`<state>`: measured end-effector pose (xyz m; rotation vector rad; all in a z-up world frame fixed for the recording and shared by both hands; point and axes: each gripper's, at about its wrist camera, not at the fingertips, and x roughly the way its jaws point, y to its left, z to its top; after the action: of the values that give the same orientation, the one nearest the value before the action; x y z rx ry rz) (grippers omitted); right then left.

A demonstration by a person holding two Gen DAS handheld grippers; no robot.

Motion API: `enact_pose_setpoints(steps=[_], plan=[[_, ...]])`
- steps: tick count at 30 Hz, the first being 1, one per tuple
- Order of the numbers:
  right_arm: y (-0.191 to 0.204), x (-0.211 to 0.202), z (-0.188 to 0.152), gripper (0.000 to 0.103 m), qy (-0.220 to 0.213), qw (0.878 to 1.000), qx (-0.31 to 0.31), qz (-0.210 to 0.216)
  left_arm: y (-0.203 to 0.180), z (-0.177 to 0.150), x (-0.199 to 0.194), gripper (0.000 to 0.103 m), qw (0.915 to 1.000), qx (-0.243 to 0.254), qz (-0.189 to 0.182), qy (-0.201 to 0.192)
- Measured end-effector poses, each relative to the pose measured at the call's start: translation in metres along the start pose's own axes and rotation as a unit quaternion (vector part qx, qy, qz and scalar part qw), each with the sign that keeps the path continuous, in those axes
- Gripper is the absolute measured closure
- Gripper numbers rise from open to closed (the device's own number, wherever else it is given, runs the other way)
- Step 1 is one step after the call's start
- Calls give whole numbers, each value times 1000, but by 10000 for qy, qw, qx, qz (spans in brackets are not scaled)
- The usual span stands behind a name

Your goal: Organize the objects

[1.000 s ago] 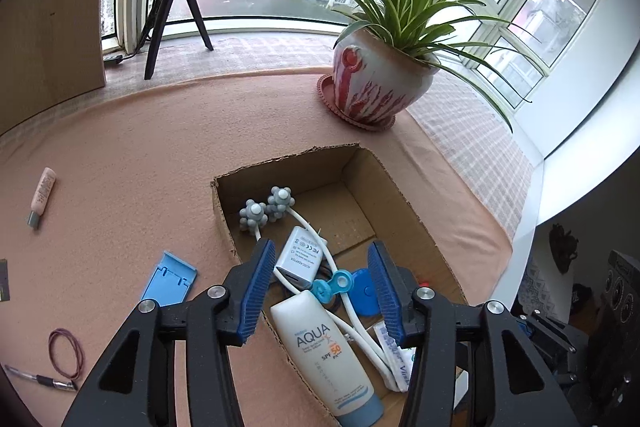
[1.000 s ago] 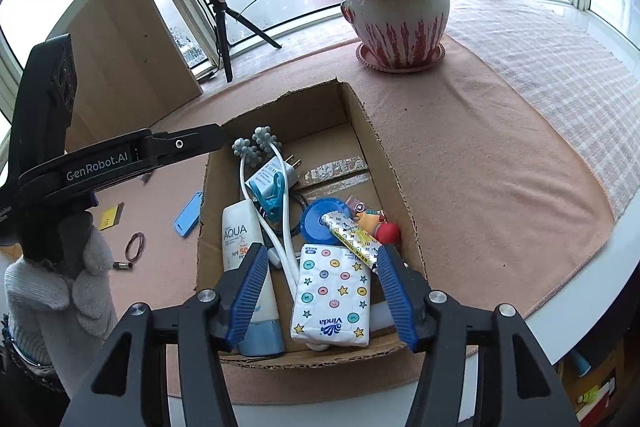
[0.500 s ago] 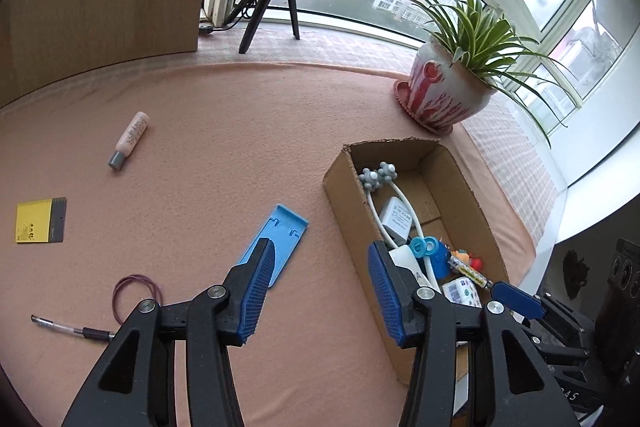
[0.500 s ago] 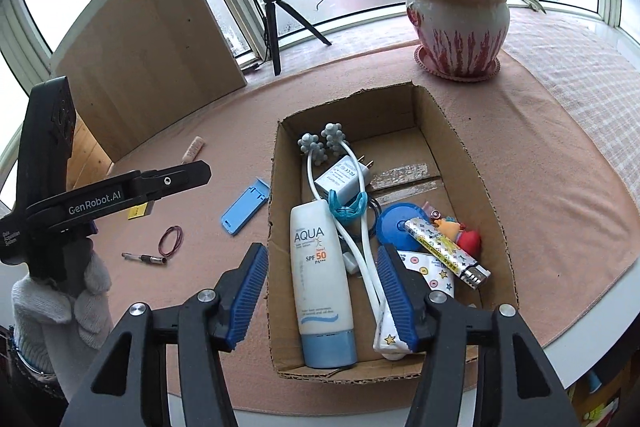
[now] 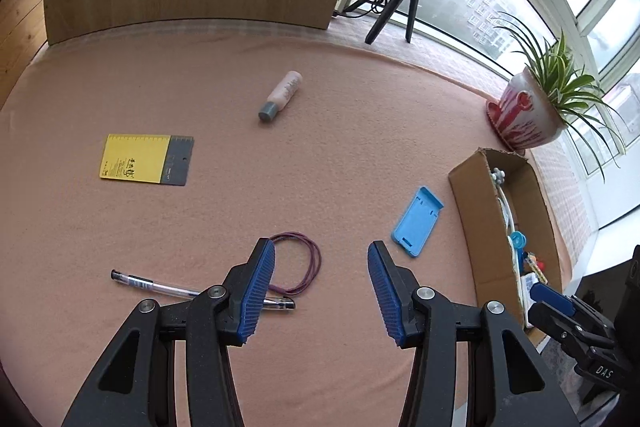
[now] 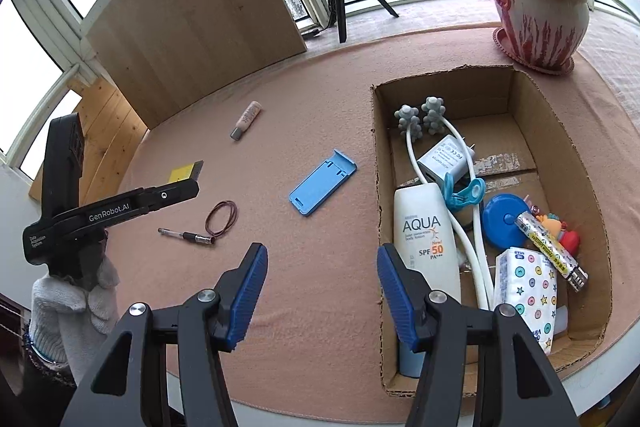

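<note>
Both tools are empty with their jaws spread wide. The left gripper (image 5: 321,287) hangs over the pink cloth (image 5: 224,79), and the loose things lie around its fingers: the maroon hair band (image 5: 299,263) sits just ahead of the left finger's tip, partly hidden behind it, and the pen (image 5: 200,292) lies beside and behind that same finger, its long axis running crosswise to the fingers, one end passing out of sight under the finger. The blue phone stand (image 5: 418,221) lies ahead and off to the right of the right finger, its long axis angled up and away; the yellow card (image 5: 146,159) and the small pink tube (image 5: 282,95) are farther ahead, well apart from the tips. The right gripper (image 6: 322,291) hovers at the near left wall of the cardboard box (image 6: 560,131), which already holds the sunscreen bottle (image 6: 426,231) and other items just beyond its right finger. By my reading, the left gripper is much the nearer to the hair band and pen, so the next pick likely falls to it, and it calls for a small shift leftward to centre the band between the open fingers before closing.
</note>
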<state>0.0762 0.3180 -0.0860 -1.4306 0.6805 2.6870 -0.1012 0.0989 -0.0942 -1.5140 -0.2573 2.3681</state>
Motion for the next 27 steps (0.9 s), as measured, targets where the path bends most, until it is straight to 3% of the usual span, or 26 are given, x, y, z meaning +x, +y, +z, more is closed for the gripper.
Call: enact_pose_setpoints(steps=[18,21,27], plan=[[52,45,-7,50,562,9977,-263,289,104,0,22,52,9982,-164,268,502],[55,50,-8,50,624,9974,-208,289,108,0,27,52,9978,-81,241,606],[61,54,-8,50,657,9971,-191,328,111,-11,3,52,9980,-342,341,397]])
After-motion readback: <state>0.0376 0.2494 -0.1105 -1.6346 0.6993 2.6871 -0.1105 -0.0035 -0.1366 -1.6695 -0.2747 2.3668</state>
